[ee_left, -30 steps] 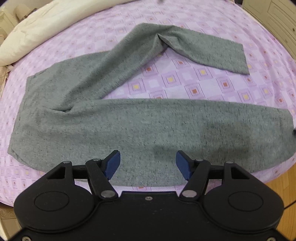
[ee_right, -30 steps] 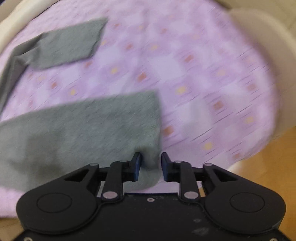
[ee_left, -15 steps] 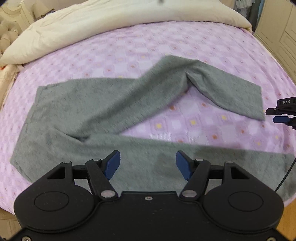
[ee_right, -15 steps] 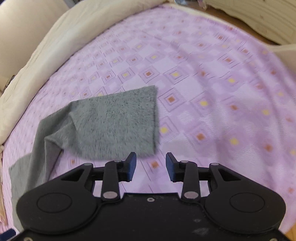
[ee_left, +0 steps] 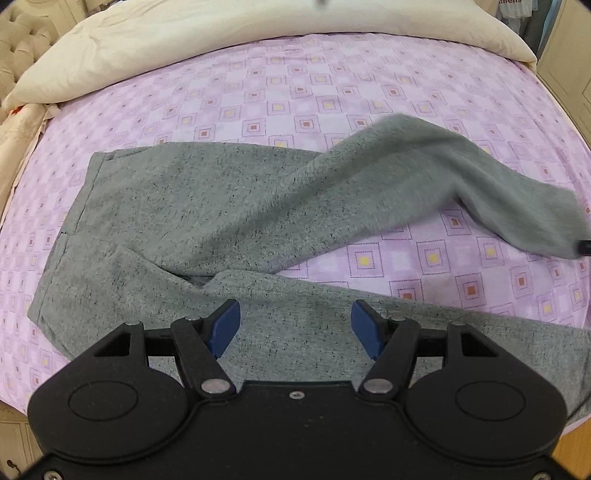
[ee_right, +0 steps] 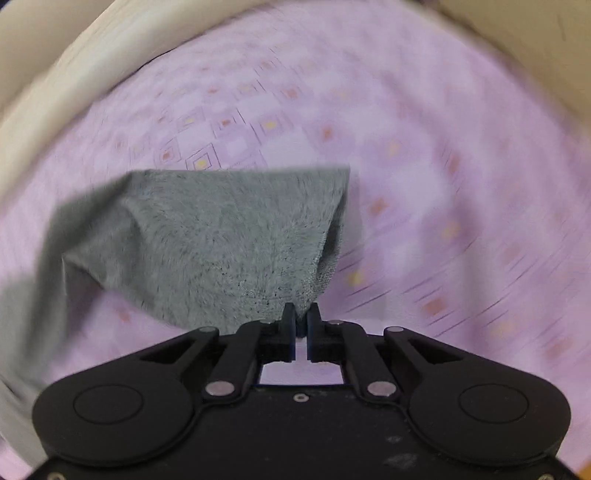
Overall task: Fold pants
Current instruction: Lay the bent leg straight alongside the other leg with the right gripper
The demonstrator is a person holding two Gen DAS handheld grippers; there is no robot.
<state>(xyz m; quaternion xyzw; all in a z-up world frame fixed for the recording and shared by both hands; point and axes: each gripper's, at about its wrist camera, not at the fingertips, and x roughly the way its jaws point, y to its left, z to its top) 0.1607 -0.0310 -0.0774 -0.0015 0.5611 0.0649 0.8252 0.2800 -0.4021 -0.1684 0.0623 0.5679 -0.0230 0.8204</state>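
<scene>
Here the right hand-held gripper (ee_right: 301, 314) closes, seemingly pinching the pants (ee_right: 229, 243) cuff; left hand-held gripper (ee_left: 295, 325) gapes.

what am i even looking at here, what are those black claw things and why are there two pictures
Each picture comes from a camera mounted on a hand-held gripper; a person carries one in each hand, so there is no robot arm. The left gripper has its jaws open, hovering over grey pants spread on a bed with a purple patterned sheet and a cream duvet behind. In the blurred right view, the right gripper has its jaws closing on the hem of one pant leg, which is lifted off the sheet.
</scene>
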